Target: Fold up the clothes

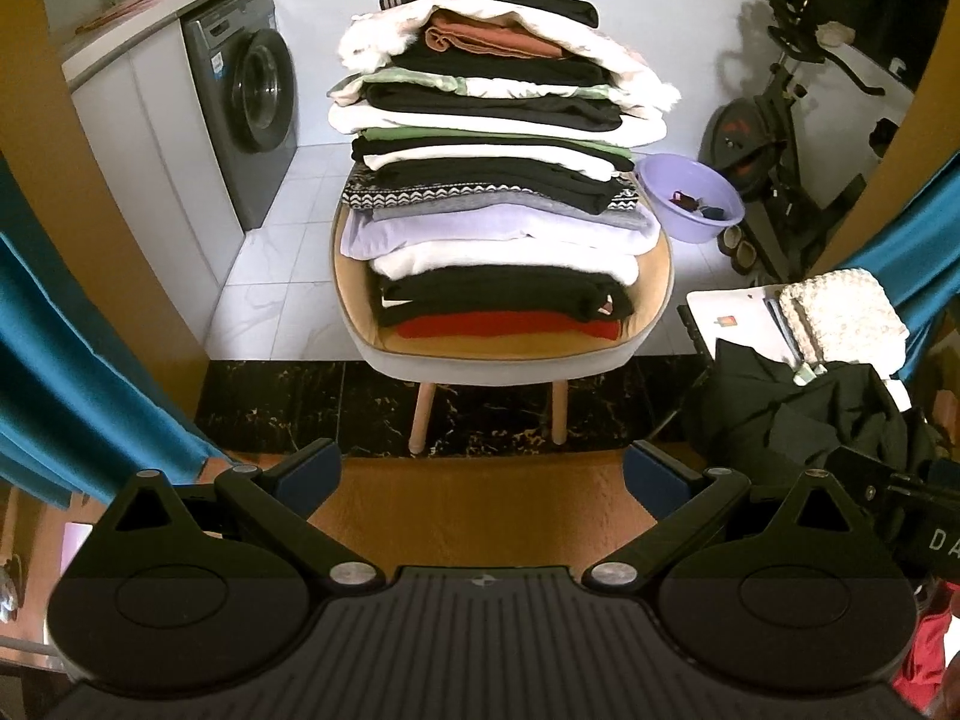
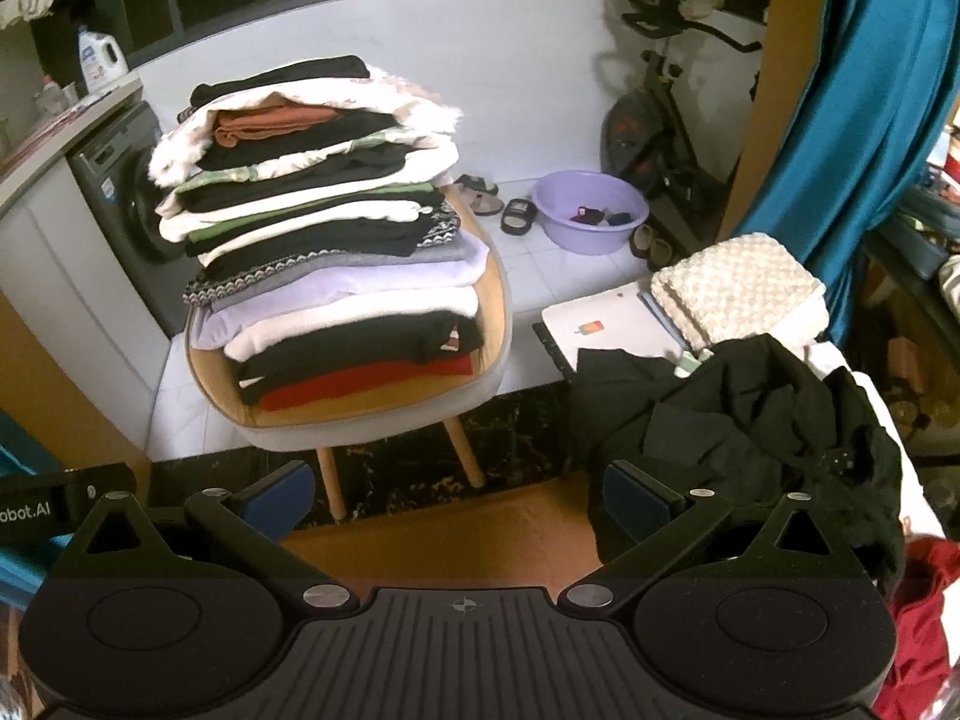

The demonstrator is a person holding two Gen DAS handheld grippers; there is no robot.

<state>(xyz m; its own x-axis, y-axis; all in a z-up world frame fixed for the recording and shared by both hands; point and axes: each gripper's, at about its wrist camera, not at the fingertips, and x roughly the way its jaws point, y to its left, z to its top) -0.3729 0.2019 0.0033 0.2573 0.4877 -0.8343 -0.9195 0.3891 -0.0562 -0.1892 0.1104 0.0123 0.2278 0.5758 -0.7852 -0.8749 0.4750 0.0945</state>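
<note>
On the left stands a washing machine under a counter. It sits well away from the work. Next to it, in the middle, is a chair with a very tall stack of folded clothes. A lot of the job looks done already. The stack leans a bit, and its lower layers reach right to the chair's edge. One more piece on top could make it slip, so there is not much room left up there.

The left gripper is wide open and holds nothing. Below it is a bare brown surface with good open room for spreading a shirt.

The right gripper is wide open too, and it is also empty. Its right finger is just beside a crumpled black garment. This one is not folded yet, so it looks like the next piece to do. A red garment peeks out at the far right edge, also not folded. How many more lie under them cannot be told.

Behind the black pile is a white board with a bumpy cream blanket on it. Farther back on the floor are a purple basin and an exercise bike. A blue curtain hangs close on the right, so that side is tight.
</note>
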